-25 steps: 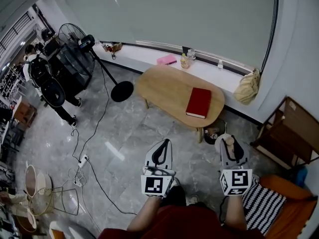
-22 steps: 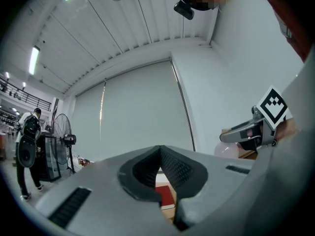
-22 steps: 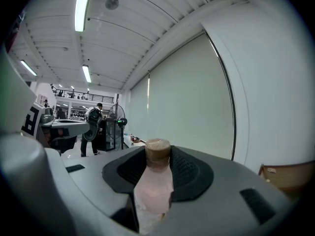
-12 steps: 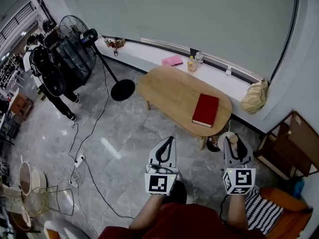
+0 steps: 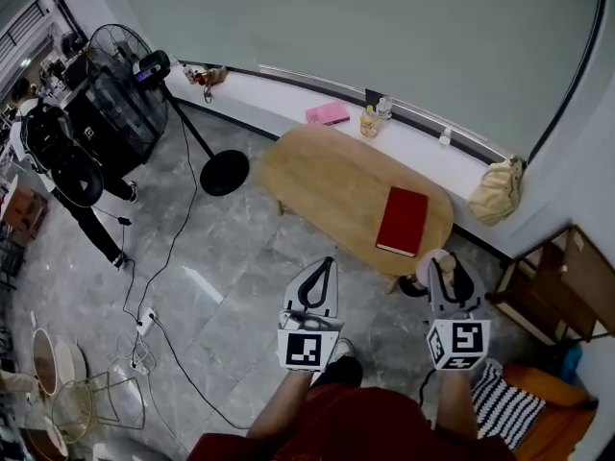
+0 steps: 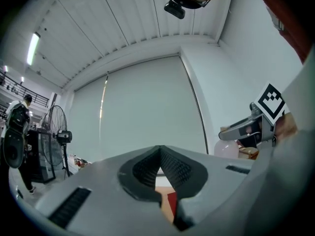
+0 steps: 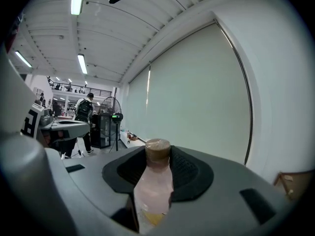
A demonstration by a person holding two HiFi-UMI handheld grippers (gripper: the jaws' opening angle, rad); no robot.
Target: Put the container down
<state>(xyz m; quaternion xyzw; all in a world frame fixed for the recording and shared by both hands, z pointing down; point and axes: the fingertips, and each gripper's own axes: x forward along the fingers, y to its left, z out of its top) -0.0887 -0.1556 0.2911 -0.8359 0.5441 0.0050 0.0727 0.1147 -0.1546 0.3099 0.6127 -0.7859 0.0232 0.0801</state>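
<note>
Container (image 7: 153, 181), a pale bottle with a brown cap, stands upright in the right tongs (image 5: 445, 260), whose pads clamp its body while the cap pokes up past their tips; it is held in the air just by the desk's near right end, clear of the desk (image 5: 327, 185); left tongs (image 5: 325, 263) are closed tip to tip on nothing, beside the right pair and just short of the desk's near edge; a red book (image 5: 402, 221) lies flat on the desk's right half; behind the desk runs a white ledge (image 5: 288, 94) with a pink item (image 5: 328, 113) and small bottles (image 5: 375, 118); a tan bag (image 5: 498, 190) sits past the desk's right end; a fan (image 5: 120, 80) stands well left of the desk, its round base (image 5: 223, 173) near the desk's left end; a person (image 5: 58, 161) stands beyond the fan; cables (image 5: 163, 277) trail over the grey floor (image 5: 240, 257) left of the desk.
</note>
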